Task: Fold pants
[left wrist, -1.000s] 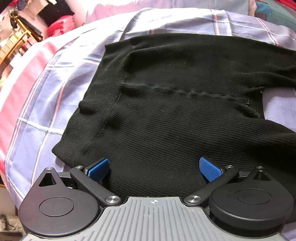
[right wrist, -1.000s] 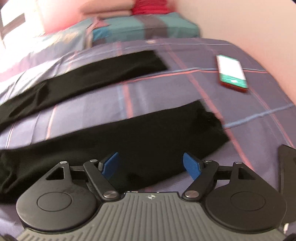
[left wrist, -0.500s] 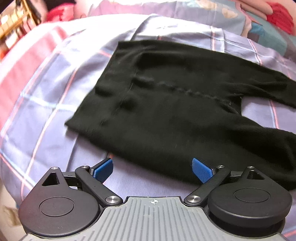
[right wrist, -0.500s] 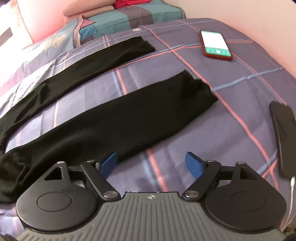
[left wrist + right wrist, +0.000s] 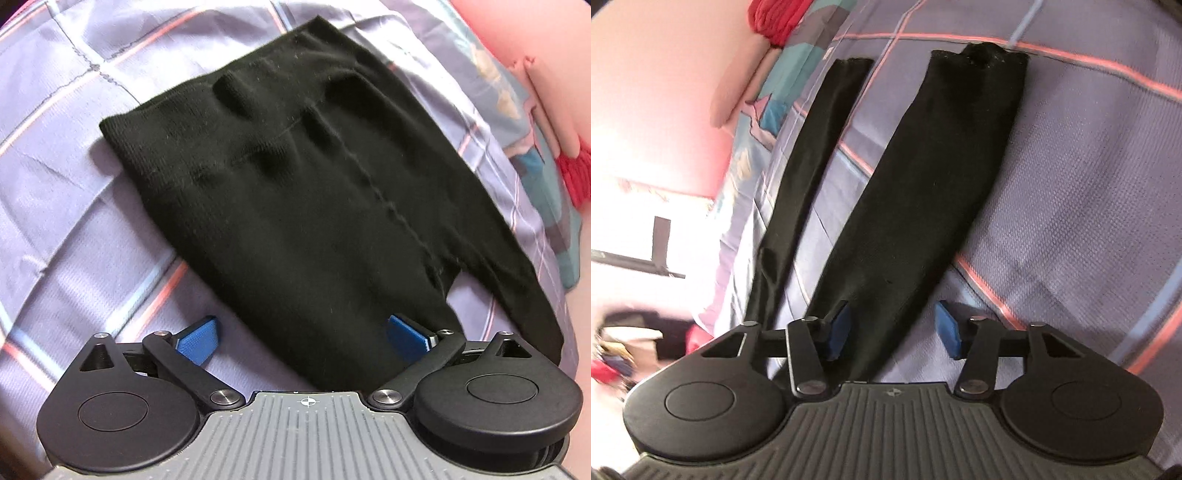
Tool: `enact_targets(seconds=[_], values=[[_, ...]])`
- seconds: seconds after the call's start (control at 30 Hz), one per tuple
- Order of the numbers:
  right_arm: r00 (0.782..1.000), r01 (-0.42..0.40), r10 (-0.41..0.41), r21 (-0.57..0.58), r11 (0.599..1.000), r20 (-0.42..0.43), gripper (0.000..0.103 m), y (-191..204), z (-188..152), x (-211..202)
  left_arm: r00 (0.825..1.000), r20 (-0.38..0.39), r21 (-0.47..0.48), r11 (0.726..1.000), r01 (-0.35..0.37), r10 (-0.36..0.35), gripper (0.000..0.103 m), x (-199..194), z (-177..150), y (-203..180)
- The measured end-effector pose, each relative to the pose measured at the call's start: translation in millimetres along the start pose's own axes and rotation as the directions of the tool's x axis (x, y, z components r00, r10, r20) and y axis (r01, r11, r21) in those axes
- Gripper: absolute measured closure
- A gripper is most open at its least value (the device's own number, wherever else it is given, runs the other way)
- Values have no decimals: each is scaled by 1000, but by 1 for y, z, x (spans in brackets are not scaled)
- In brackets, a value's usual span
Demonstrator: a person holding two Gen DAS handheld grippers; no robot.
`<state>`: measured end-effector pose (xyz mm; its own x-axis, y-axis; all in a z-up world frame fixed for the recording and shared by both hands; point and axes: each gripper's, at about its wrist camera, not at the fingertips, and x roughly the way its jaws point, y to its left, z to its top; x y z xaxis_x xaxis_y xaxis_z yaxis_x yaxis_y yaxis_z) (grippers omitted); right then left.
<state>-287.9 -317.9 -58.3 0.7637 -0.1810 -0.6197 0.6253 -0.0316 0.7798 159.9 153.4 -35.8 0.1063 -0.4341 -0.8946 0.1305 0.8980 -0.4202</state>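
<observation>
ahead of the left gripper (image 5: 303,339): the waist end of the black pants (image 5: 314,192), lying flat on a lilac plaid bedsheet (image 5: 74,184), waistband at the far end, centre seam running back toward the tool, the crotch split just ahead of the right-hand pad. this view alone shows the waistband and seat; the leg ends are out of it. a pink pillow (image 5: 546,74) lies far right.

ahead of the right gripper (image 5: 892,330): the two pant legs (image 5: 923,184), side by side and apart, stretching away from the tool to their hems; the nearer, wider leg runs in between the fingers. this view alone shows the hems, plus a patterned pillow (image 5: 790,92) and a bright pink wall far left. the same sheet (image 5: 1089,203) fills the right.

left gripper: tilted steeply down over the cloth, jaws wide apart, one blue pad over bare sheet, the other over fabric; nothing gripped.

right gripper: angled down and rolled, so the bed looks tipped on its side. jaws have just been closing, now about half apart, the edge of the near leg between them; pads not pressing on it.
</observation>
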Motion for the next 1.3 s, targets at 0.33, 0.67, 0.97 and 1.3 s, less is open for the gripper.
enact_targets(seconds=[0.33,0.67,0.97,1.3], values=[[999,-45,46,92,995,-16,69,-20,11,7,995,78,-100,993,67,-59,0,-7,10,12],[998,-32,33,16,999,-50,55,-6,17,12,998,31,-98,993,59,-56,0,-2,14,14],[994,94,-101,-138,986,-44,95,17,21,14,994,77,-95,992,81,-73,15,-1,26,5],[998,-7,17,-184,983,54,95,73,43,29,988,125,-13,996,93,-91,16,-15,71,-44]])
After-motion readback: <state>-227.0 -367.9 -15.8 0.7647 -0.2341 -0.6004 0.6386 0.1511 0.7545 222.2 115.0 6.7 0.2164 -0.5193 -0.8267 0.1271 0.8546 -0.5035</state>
